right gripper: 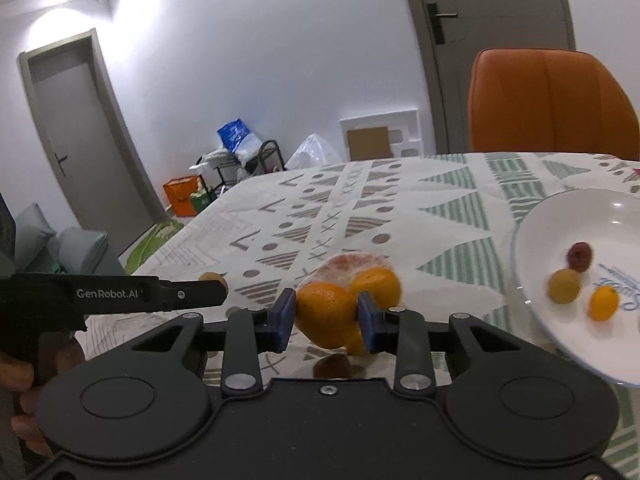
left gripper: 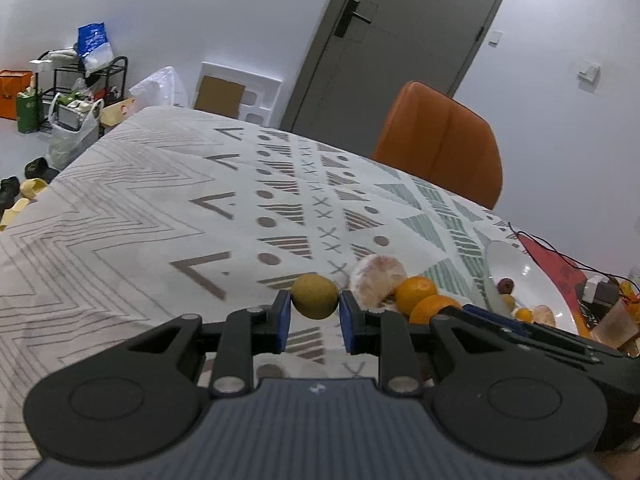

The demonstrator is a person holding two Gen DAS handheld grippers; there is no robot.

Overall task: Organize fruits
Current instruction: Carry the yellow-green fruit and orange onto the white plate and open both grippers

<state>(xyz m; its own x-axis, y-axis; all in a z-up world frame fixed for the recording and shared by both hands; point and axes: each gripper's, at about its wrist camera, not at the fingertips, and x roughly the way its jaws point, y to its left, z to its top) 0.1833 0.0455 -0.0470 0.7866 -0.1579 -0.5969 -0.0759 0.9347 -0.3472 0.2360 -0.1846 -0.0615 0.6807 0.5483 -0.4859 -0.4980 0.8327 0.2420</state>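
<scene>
- Fruit sits in both my tongs at once. In the left wrist view, my left tongs [left gripper: 315, 316] are clenched on a small yellow-green fruit [left gripper: 314, 296], a blue pad pressing on each side of it, held just over the bench [left gripper: 160, 208].
- Just right of it in that view lie a peeled fruit in clear wrap [left gripper: 376, 280] and two oranges [left gripper: 418, 292], close together on the patterned cloth. The nearer orange disappears behind my right tongs, which reach in from the right.
- Farther right is the white plate [left gripper: 516, 264], with a dark red fruit and some small yellow ones on it, partly hidden by the tongs.
- In the right wrist view, my right tongs [right gripper: 327, 316] are clenched on the near orange [right gripper: 326, 314]; the second orange [right gripper: 378, 286] and the wrapped fruit touch it from behind.
- The plate [right gripper: 536, 240] sits to the right in this view, carrying a red fruit [right gripper: 580, 256], a yellow-green one [right gripper: 564, 286] and a small orange one [right gripper: 603, 302].
- My left tongs show at the left edge here, side on.
- As I judge it, sorting is partway: three small fruits are plated, two are gripped and not yet set down, and one orange plus the wrapped fruit wait on the bench.
</scene>
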